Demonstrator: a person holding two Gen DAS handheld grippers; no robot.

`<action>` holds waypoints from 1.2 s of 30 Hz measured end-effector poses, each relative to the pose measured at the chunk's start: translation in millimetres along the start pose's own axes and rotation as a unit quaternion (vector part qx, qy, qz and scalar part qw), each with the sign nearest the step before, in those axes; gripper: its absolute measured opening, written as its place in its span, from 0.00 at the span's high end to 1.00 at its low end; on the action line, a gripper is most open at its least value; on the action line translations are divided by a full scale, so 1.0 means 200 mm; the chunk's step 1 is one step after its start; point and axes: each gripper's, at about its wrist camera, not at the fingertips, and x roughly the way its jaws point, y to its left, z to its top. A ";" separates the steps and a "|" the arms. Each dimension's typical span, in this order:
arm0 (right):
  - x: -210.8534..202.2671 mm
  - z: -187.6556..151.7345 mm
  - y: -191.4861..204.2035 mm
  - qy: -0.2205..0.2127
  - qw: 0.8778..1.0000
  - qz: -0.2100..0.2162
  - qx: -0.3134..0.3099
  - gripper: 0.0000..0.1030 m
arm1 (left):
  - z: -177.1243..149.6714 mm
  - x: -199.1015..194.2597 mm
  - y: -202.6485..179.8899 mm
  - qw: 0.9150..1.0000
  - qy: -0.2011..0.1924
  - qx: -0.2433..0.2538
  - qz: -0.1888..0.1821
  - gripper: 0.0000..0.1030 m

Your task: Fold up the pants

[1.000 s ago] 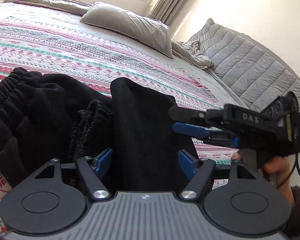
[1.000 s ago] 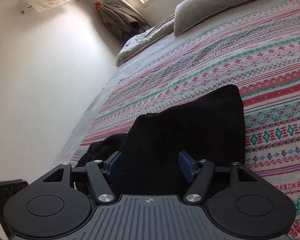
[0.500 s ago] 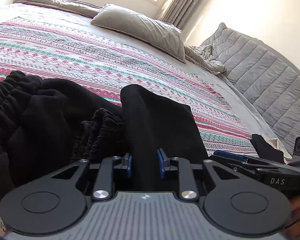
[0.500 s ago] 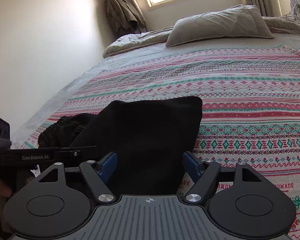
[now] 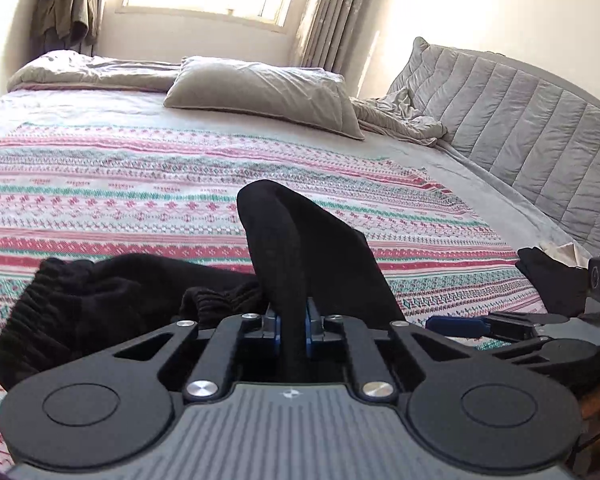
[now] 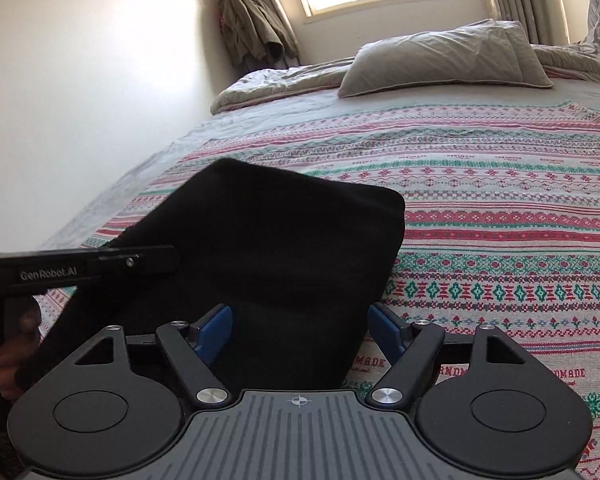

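Black pants (image 5: 312, 256) lie on the patterned bedspread (image 5: 140, 200), the bunched waistband (image 5: 100, 292) to the left and a folded leg ridge rising in the middle. My left gripper (image 5: 292, 320) is closing, its blue pads pinching that ridge of fabric and holding it up off the bed. In the right wrist view the pants (image 6: 280, 240) show as a flat black panel. My right gripper (image 6: 300, 328) stands open astride its near edge, with the pads clear of the cloth. The left gripper's body (image 6: 60, 272), held by a hand (image 6: 8, 344), crosses the left side.
A grey pillow (image 5: 268, 92) and a rumpled duvet lie at the bed's far end under a window. A quilted grey headboard (image 5: 520, 128) runs along the right. Another dark item (image 5: 552, 280) lies at the right edge. Clothes (image 6: 256, 28) hang in the corner by a white wall.
The left jaws have closed from wide apart onto the pants fold and lifted it. The right gripper has rolled level, shifted sideways, and its jaws stand a little wider.
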 end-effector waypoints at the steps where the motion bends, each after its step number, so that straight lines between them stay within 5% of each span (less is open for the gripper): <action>1: 0.01 0.00 0.00 0.002 1.000 0.001 -0.001 0.24 | 0.02 -0.03 0.02 1.000 -0.004 0.002 0.003 0.75; 6: 0.05 0.00 0.03 0.009 1.000 0.003 -0.008 0.23 | 0.09 -0.17 0.16 0.999 -0.034 0.015 0.039 0.75; 12: 0.10 0.00 0.04 0.017 1.000 0.010 -0.011 0.23 | 0.04 -0.18 0.35 0.999 -0.010 -0.015 0.050 0.75; 23: 0.14 -0.01 0.05 0.030 0.999 0.016 -0.017 0.22 | 0.07 -0.15 0.56 0.998 0.004 -0.054 0.034 0.72; 27: 0.15 -0.01 0.05 0.033 0.999 0.018 -0.014 0.22 | 0.02 -0.14 0.61 0.994 0.008 -0.055 0.097 0.38; 30: 0.15 -0.01 0.05 0.037 0.999 0.026 -0.017 0.20 | 0.01 -0.17 0.60 0.996 0.003 -0.051 0.076 0.08; 36: 0.21 -0.02 0.03 0.064 0.996 0.062 0.012 0.14 | 0.00 -0.10 0.68 0.995 0.044 -0.083 0.031 0.00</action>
